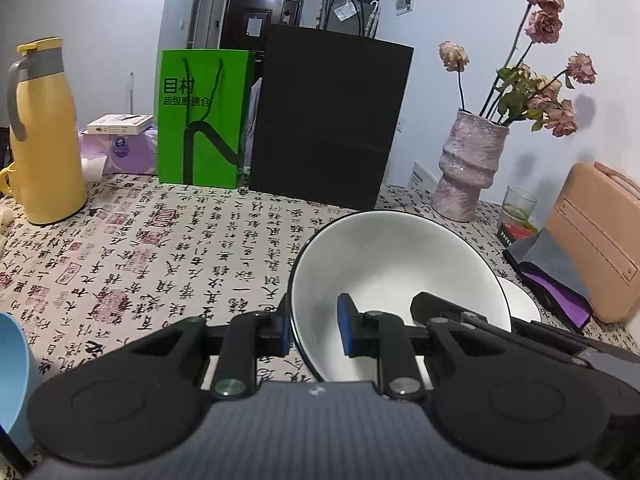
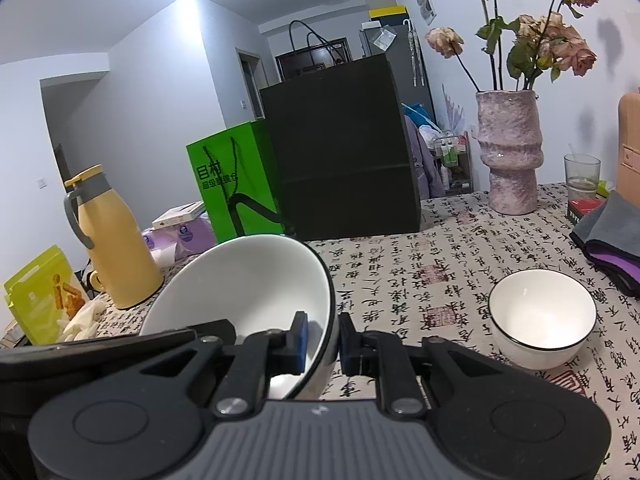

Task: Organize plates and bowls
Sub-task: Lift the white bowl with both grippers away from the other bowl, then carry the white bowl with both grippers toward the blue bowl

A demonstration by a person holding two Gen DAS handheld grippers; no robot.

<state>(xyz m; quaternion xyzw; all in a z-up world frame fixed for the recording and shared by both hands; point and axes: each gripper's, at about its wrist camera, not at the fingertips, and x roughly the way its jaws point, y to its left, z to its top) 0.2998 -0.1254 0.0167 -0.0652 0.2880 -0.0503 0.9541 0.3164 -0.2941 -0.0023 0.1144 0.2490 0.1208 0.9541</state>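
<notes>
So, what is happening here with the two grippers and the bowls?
A person holds a gripper in each hand, and both grip the same large white bowl. The left gripper is shut on one side of its rim, the right gripper on the opposite side, one pad inside and one outside each. The bowl is tilted and appears lifted off the patterned tablecloth. A smaller white bowl stands upright on the table to the right, untouched, so nothing is stacked yet.
</notes>
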